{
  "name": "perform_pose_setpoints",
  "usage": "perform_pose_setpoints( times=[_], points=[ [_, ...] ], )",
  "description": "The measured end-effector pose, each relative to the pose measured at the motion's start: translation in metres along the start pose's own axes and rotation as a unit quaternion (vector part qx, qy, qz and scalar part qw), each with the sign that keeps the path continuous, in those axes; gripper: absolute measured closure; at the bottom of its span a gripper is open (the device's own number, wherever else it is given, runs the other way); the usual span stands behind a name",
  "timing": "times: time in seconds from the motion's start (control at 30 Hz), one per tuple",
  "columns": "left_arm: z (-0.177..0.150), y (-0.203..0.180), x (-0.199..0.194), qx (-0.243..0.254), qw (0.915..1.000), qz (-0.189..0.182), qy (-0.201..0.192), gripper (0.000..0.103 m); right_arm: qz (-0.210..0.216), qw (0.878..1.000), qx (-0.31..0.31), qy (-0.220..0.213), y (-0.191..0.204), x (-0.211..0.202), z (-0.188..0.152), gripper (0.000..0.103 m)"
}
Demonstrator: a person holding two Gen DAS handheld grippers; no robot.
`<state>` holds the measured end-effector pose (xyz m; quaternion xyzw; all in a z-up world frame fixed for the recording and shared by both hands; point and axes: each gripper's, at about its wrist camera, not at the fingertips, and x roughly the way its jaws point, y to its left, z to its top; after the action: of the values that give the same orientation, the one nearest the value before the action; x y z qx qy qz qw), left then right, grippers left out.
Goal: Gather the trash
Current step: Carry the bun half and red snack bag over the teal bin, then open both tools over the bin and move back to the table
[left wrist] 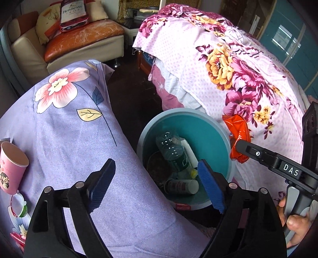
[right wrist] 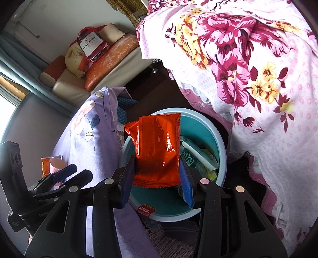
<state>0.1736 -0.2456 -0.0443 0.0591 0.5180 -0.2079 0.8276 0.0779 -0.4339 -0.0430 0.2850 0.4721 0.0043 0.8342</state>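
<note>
A teal trash bin (left wrist: 198, 127) stands on the floor between two beds; it also shows in the right wrist view (right wrist: 200, 129). It holds a clear plastic bottle (left wrist: 171, 148), a small white-capped bottle (left wrist: 181, 186) and other scraps. My right gripper (right wrist: 157, 178) is shut on an orange snack wrapper (right wrist: 157, 150) and holds it over the bin's near rim; the wrapper also shows in the left wrist view (left wrist: 238, 137). My left gripper (left wrist: 157, 182) is open and empty, over the edge of the purple bed beside the bin. A pink paper cup (left wrist: 12, 166) lies on the purple bed at far left.
A purple floral bedspread (left wrist: 79, 139) lies to the left, a pink floral one (left wrist: 248, 83) to the right, dark floor between. A sofa (left wrist: 65, 39) with cushions and a Hennessy bag (left wrist: 72, 13) stands at the back. More small litter (left wrist: 19, 206) lies near the cup.
</note>
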Motion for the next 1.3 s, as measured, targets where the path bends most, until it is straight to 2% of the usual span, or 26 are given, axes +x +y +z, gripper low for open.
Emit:
perform_pose_setpoints(
  times=[0.23, 0.3, 0.37, 0.53, 1.0, 1.3],
  points=[
    [-0.005, 0.012, -0.002, -0.022, 0.9997, -0.011, 0.001, 0.014, -0.007, 1.0, 0.002, 0.01, 0.005, 0.007, -0.001, 0.045],
    [-0.006, 0.015, -0.004, -0.027, 0.9995, -0.014, 0.001, 0.014, -0.01, 1.0, 0.004, 0.011, 0.005, 0.008, -0.002, 0.043],
    [-0.008, 0.018, -0.006, -0.03, 0.9994, -0.016, -0.001, 0.014, -0.014, 1.0, 0.008, 0.009, 0.006, 0.008, -0.003, 0.035],
    [-0.012, 0.024, -0.013, -0.039, 0.999, -0.02, -0.006, 0.011, -0.019, 1.0, 0.013, 0.012, 0.01, 0.005, -0.006, 0.028],
    [-0.04, 0.053, -0.043, -0.07, 0.9969, -0.032, -0.016, 0.008, -0.027, 0.999, -0.01, 0.027, 0.048, -0.005, -0.025, 0.026],
    [-0.076, 0.102, -0.065, -0.114, 0.9929, -0.029, -0.02, 0.007, -0.024, 0.997, -0.049, 0.048, 0.093, 0.001, -0.045, 0.025]
  ],
)
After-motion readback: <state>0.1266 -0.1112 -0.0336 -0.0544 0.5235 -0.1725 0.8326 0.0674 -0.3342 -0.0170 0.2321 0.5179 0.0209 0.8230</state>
